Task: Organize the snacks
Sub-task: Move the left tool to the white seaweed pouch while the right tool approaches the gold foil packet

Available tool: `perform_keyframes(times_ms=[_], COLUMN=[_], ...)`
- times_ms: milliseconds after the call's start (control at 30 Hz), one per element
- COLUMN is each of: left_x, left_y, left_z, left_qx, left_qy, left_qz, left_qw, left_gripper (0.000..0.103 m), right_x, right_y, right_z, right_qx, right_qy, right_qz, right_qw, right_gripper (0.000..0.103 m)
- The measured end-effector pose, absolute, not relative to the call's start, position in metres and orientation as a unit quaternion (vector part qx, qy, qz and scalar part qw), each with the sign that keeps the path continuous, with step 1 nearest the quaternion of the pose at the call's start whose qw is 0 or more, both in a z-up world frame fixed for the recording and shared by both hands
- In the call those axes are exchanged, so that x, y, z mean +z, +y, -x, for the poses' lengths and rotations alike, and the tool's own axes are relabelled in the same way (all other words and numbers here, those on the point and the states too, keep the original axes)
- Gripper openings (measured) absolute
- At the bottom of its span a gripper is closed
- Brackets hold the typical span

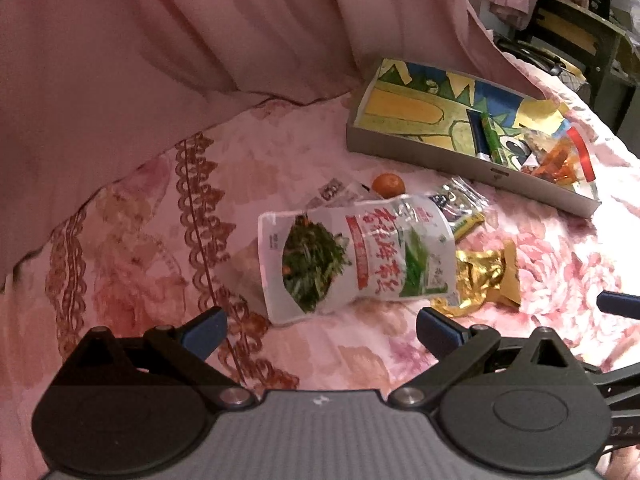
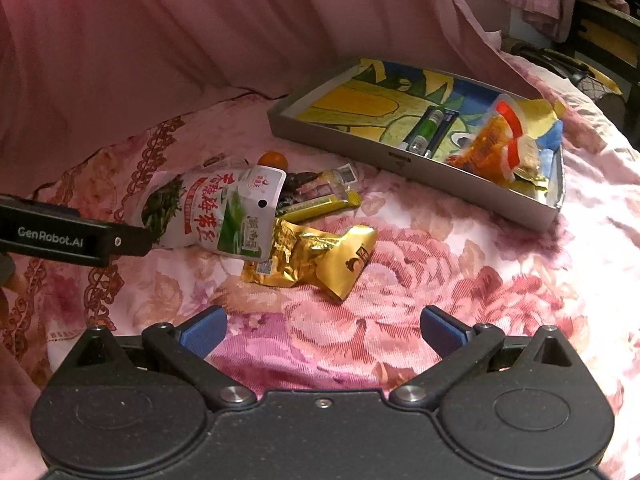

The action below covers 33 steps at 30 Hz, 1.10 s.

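A white pouch with green vegetable print (image 1: pixel 352 256) (image 2: pixel 208 212) lies on the pink floral bedspread. A crumpled gold packet (image 1: pixel 486 276) (image 2: pixel 316 256) lies beside it, with a yellow-green packet (image 1: pixel 460 208) (image 2: pixel 320 196) and a small orange fruit (image 1: pixel 387 185) (image 2: pixel 273 159) behind. A grey tray (image 1: pixel 460 162) (image 2: pixel 400 162) with a cartoon lining holds a green tube (image 1: pixel 492 138) (image 2: pixel 428 128) and an orange snack bag (image 1: pixel 556 160) (image 2: pixel 496 140). My left gripper (image 1: pixel 320 330) is open and empty just before the white pouch. My right gripper (image 2: pixel 322 330) is open and empty before the gold packet.
A pink curtain (image 1: pixel 180 40) hangs behind the bed on the left and back. Dark furniture (image 1: pixel 580 32) stands beyond the bed at the far right. The left gripper's body (image 2: pixel 60 236) reaches in at the left of the right wrist view.
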<state>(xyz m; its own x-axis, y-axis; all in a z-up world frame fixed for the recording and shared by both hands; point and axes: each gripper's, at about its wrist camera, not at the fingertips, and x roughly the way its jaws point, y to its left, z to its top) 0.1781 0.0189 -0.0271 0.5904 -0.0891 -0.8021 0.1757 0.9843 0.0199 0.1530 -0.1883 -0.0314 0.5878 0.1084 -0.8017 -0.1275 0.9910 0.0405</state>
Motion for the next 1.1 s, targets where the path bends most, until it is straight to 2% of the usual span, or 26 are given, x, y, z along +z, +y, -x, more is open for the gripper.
perform_keyframes(times_ms=[533, 1100], left_x=[-0.028, -0.036], left_y=[0.02, 0.015], left_z=[-0.205, -0.228], left_qx=[-0.093, -0.098], left_qy=[0.408, 0.388], left_qz=[-0.079, -0.114], left_qw=[0.905, 0.909], left_gripper=[0.103, 0.103], right_x=[-0.037, -0.052], right_y=[-0.193, -0.188], right_z=[-0.196, -0.23], right_qx=[0.091, 0.241], right_qy=[0.453, 0.414], right_qz=[0.033, 0.177], right_qw=[0.886, 0.86], right_gripper=[0.102, 0.102])
